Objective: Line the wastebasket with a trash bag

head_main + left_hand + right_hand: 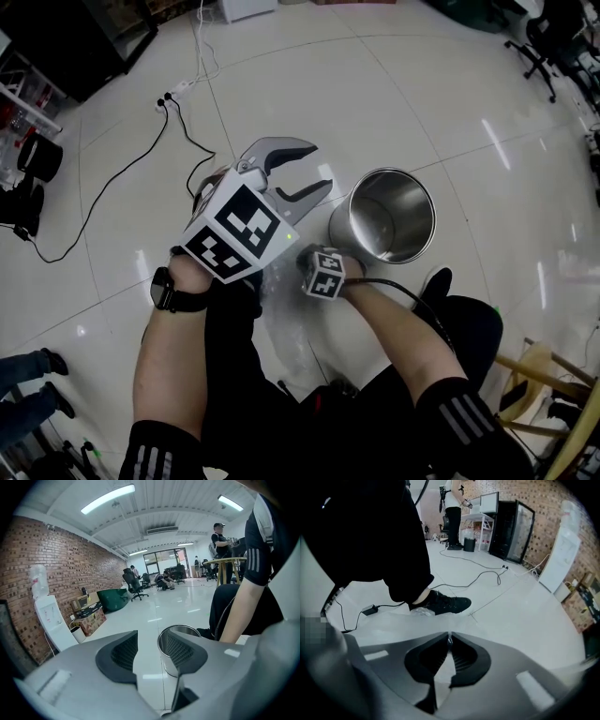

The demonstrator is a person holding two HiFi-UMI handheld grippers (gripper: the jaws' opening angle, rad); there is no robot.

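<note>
- Left tool: the left gripper [317,169] sat centre-left in the head view. Its jaws were partly apart with nothing between them. In its own view the wastebasket showed beyond them.
- Bag: the trash bag [389,626], a thin clear film, lay crumpled on the floor at lower centre of the head view. It was between the person's legs, outside the wastebasket.
- Right tool: the right gripper [449,640] pointed steeply down onto the bag. Its jaws met tip to tip, and we read a sliver of film pinched there.
- Bin: the wastebasket [398,211], a bare steel cylinder, stood upright right of centre, near the right gripper. It was unlined and had nothing inside.
- Handling (our judgement): the bag looked very light, limp and slippery. Its layers would likely cling together and tear if snagged. The bin looked stiff and light enough to slide on the tiles.
- Where to hold (our judgement): we would take the bag at its open hem, one layer per gripper, and spread the mouth over the rim.
- Floor: the glossy white tiles [375,84] carried glare, and a black cable [178,141] trailed at upper left.
- Room: a brick wall [61,569] stood at the left of the left gripper view, with office chairs and people far behind.
</note>
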